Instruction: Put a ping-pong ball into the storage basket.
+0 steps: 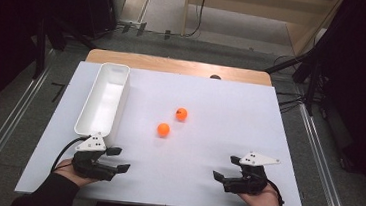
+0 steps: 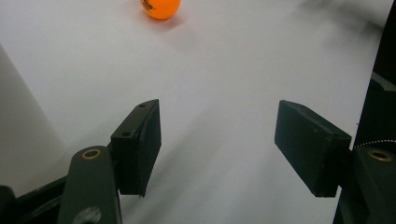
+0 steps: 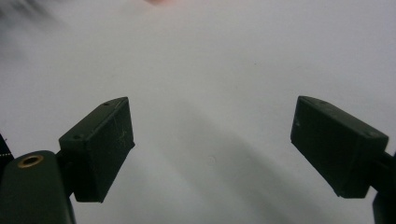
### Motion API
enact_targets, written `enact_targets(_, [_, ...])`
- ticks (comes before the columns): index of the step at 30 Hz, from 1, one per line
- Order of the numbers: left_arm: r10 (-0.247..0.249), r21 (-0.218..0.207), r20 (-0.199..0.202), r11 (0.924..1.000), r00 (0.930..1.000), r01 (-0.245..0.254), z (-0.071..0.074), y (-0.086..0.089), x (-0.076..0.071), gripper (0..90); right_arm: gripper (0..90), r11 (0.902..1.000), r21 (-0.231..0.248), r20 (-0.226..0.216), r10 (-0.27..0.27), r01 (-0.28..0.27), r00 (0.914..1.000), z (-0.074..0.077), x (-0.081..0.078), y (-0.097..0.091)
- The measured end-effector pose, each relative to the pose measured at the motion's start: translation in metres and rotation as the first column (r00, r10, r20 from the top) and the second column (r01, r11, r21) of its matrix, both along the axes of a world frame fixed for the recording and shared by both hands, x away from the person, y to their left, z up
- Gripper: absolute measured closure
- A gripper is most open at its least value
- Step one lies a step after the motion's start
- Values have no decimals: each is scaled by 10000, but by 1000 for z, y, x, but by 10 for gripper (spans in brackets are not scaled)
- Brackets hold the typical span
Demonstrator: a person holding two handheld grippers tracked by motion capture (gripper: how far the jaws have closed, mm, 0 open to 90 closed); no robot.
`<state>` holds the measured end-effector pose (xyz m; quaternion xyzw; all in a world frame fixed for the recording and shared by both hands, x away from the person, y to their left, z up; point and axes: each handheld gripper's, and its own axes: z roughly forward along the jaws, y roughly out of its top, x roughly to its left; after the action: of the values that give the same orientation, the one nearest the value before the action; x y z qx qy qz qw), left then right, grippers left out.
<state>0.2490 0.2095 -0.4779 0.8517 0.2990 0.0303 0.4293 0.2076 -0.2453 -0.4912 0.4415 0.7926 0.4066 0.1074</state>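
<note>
Two orange balls lie on the white table: one (image 1: pixel 163 129) near the middle, the other (image 1: pixel 181 114) a little farther back and to the right. A long white bin (image 1: pixel 104 99) stands at the left. My left gripper (image 1: pixel 118 159) rests near the front left edge, just in front of the bin, jaws open and empty. In the left gripper view an orange ball (image 2: pixel 160 8) sits far ahead of the open gripper (image 2: pixel 217 144). My right gripper (image 1: pixel 227 168) rests at the front right, open with nothing between its jaws, as the right gripper view confirms (image 3: pixel 212 149).
The white board (image 1: pixel 217 151) covers a wooden table (image 1: pixel 174 64) whose far edge shows behind it. Metal rails run along the floor on both sides. The bin's white wall (image 2: pixel 18 126) lies close on the left of the left gripper.
</note>
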Motion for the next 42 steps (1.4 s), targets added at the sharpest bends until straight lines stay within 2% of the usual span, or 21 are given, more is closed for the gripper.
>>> enact_targets(5, [-61, 102, 53, 9999, 10000, 60, 1, 0, 0, 321, 118, 10000, -88, 46, 26, -26, 10000, -1, 1, -1])
enact_targets(8, [-69, 3, 148, 10000, 9999, 69, 1, 0, 0, 321, 118, 10000, -58, 47, 20, -20, 10000, 0, 1, -1])
enact_targets(22, [-74, 121, 31, 9999, 10000, 74, 0, 0, 1, 321, 118, 10000, -12, 130, 83, -83, 9999, 0, 1, -3])
enact_targets(42, [-124, 187, -20, 9997, 9999, 124, 0, -1, 1, 321, 118, 9997, 241, -33, 21, -21, 10000, 0, 2, -3])
